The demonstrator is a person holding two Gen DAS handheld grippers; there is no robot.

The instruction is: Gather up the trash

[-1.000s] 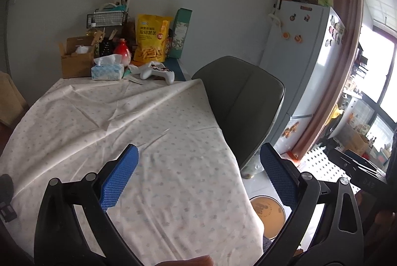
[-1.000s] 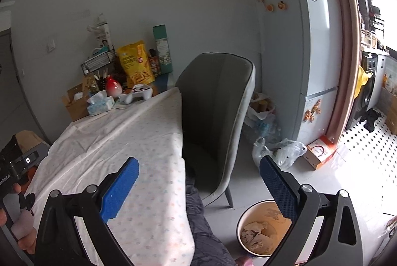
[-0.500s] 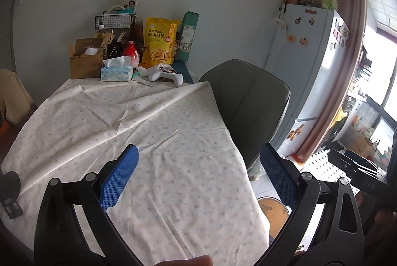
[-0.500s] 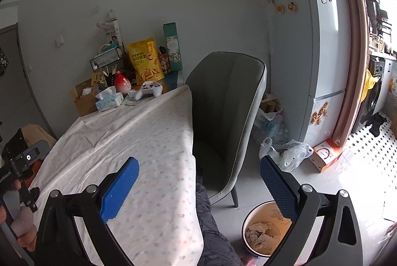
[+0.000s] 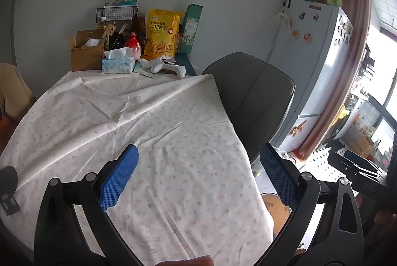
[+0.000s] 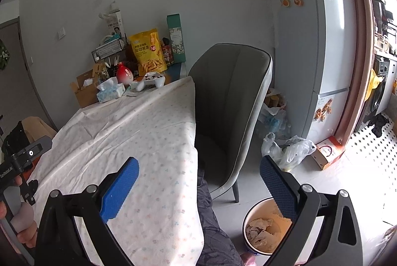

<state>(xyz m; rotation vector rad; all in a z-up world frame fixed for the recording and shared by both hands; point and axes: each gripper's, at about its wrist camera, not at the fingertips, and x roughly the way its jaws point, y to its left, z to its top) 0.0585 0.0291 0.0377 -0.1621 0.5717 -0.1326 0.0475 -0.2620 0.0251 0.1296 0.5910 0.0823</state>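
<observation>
With both the left gripper (image 5: pixel 198 174) and right gripper (image 6: pixel 198 181) spread wide and empty, we should scan the white dotted tablecloth (image 5: pixel 139 122) for remaining scraps; collected crumpled paper fills the round orange floor bin (image 6: pixel 263 231).

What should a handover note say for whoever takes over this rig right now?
Left tongs: open, empty, over the tablecloth.
Right tongs: open, empty, over the table's right edge.
Trash bin: on the floor right of the table, by the grey chair, crumpled paper inside.
Done: the near cloth shows no loose trash.
Left: check the clutter at the far end around the tissue box.
</observation>
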